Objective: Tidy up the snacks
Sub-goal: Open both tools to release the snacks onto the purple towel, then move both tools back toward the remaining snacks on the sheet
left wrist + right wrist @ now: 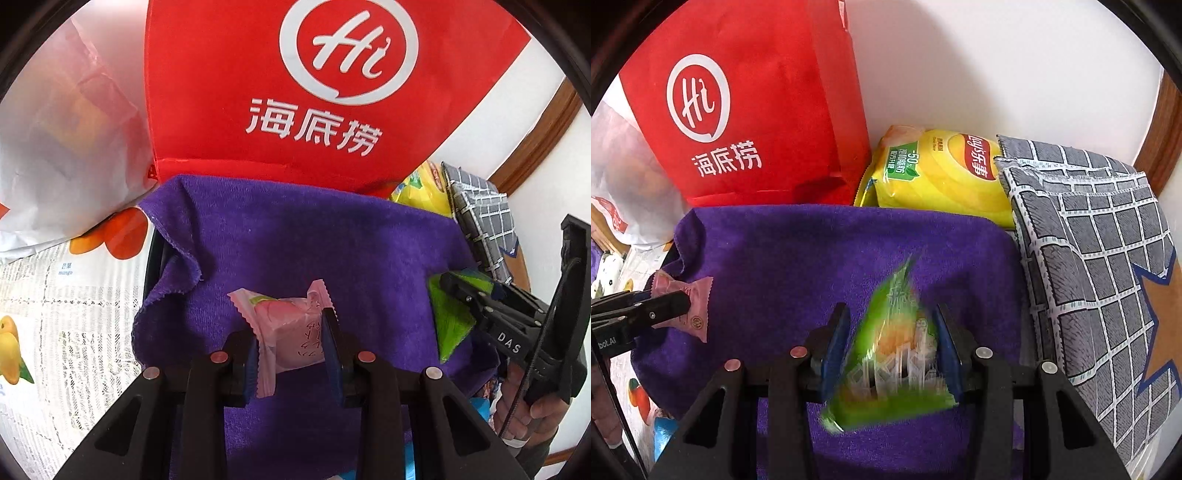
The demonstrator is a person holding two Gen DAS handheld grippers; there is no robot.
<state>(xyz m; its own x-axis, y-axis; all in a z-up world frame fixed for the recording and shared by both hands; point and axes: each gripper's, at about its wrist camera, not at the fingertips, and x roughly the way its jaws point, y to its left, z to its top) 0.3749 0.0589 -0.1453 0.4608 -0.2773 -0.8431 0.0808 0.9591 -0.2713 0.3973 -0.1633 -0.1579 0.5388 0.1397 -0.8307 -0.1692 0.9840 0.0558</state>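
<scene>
Both grippers, left and right, tilt downward (over purple cloth), fingers pinching pink snack and green snack.

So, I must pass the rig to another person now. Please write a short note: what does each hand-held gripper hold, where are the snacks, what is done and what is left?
Left hand-held gripper: shut on the pink snack packet, above the purple towel.
Right hand-held gripper: shut on the green snack packet, above the same towel.
Other things: yellow chips bag behind the towel, between the red bag and the grey checked cloth.
Done: both packets picked up.
Left: put both packets in their place; it is not clear from these views where that is. The chips bag may need sorting too.
</scene>
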